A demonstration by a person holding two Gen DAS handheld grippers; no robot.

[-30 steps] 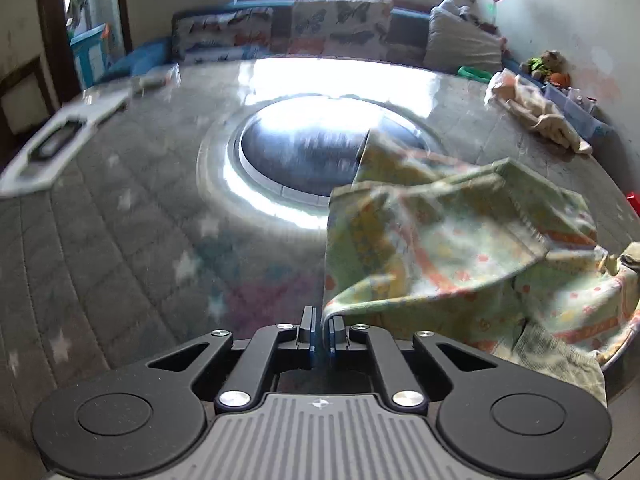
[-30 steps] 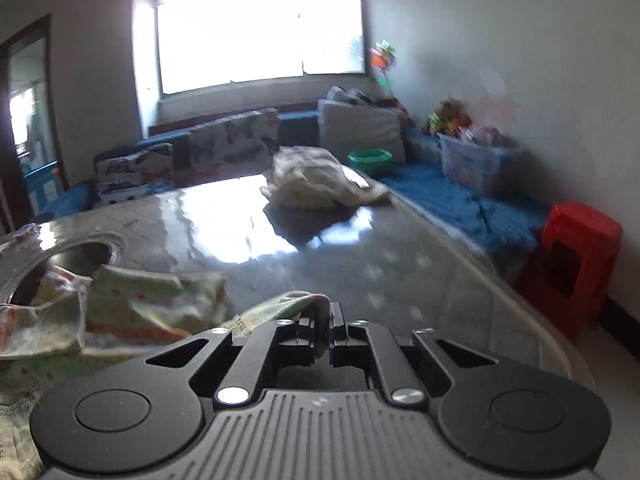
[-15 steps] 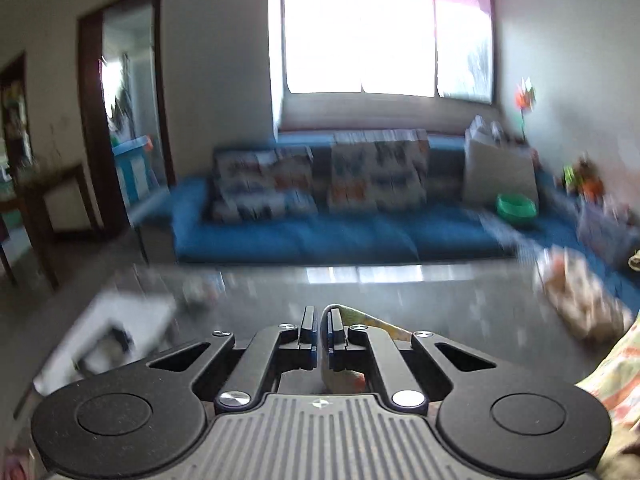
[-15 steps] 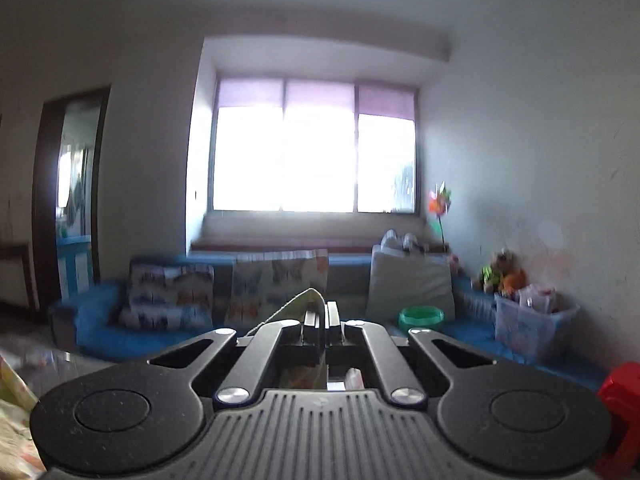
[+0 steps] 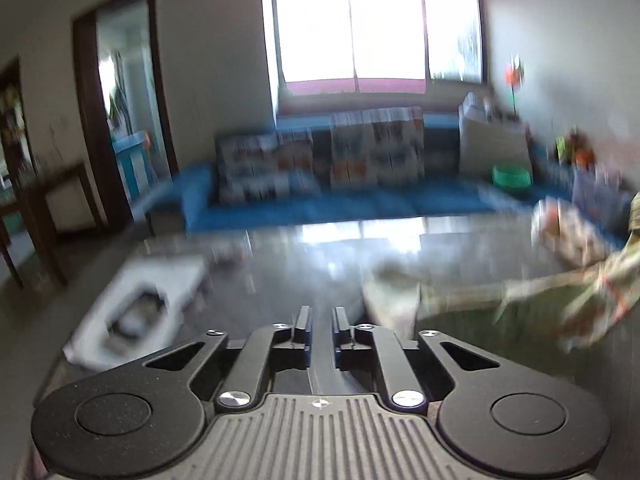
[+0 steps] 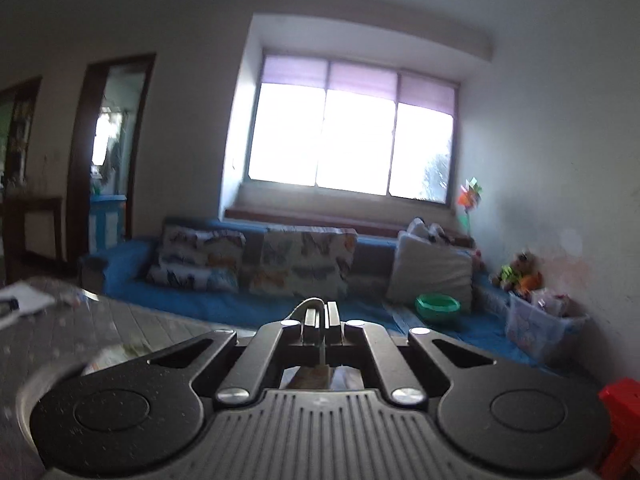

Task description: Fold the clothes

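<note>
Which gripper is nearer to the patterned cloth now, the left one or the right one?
The right. The right gripper is shut on an edge of the patterned cloth. The left gripper is open with nothing between its fingers; the cloth hangs to its right.

A pale green cloth (image 5: 560,296) printed with orange and red marks is seen on a dark grey glossy table (image 5: 320,256). A blue sofa (image 6: 224,304) is lined with cushions (image 6: 304,264) patterned in butterflies of orange and grey. A green bowl (image 6: 437,305) and a red stool (image 6: 620,404) are shown. Both grippers (image 5: 320,322) (image 6: 321,316) are coloured black.
</note>
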